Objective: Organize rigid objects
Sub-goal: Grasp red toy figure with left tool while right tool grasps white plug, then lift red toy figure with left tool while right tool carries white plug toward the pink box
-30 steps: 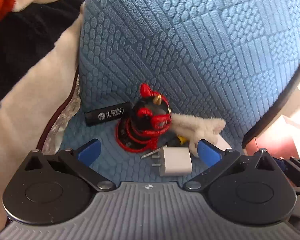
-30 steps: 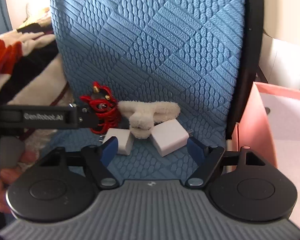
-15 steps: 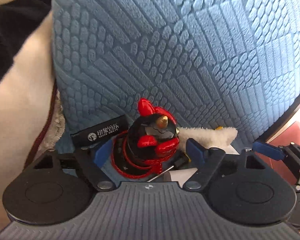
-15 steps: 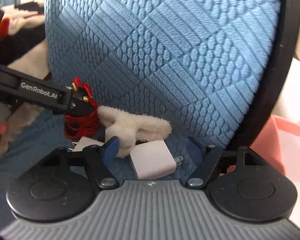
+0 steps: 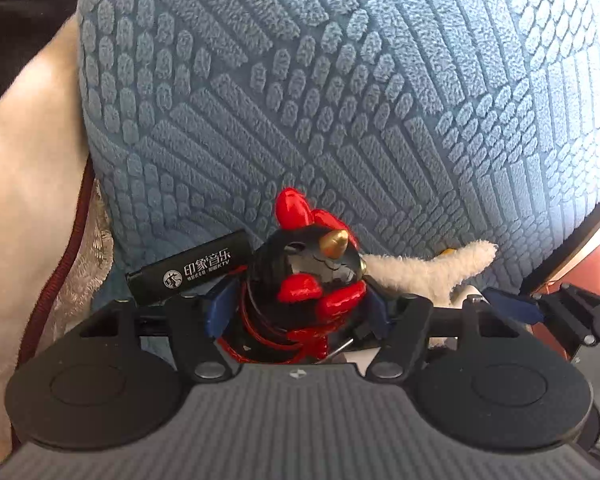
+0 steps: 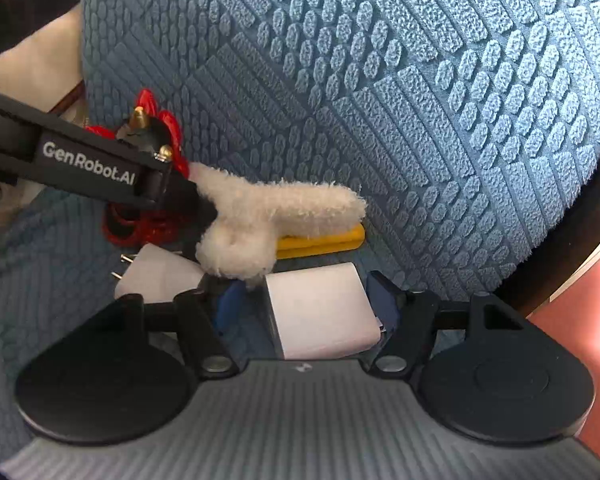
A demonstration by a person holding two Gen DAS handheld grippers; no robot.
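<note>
A black and red horned figurine [image 5: 312, 276] with red cord sits on the blue seat, and my left gripper [image 5: 298, 312] is shut on it, blue pads pressing both sides. It also shows in the right wrist view [image 6: 148, 132], behind the left gripper's finger [image 6: 88, 164]. My right gripper [image 6: 306, 308] has closed around a white charger block [image 6: 320, 312]; the right pad touches it, the left pad stands a little off. A second white charger [image 6: 156, 276] with prongs lies to its left.
A black lighter with white print [image 5: 192, 272] lies left of the figurine. A fluffy cream strip [image 6: 268, 216] lies across the chargers, a yellow piece [image 6: 320, 240] behind it. The blue quilted chair back [image 5: 300, 100] rises close ahead. A pink box [image 6: 580, 320] stands at the right.
Both grippers moved forward and down to the seat. The left jaws narrowed and closed on the figurine. The right jaws narrowed around the white charger block.
</note>
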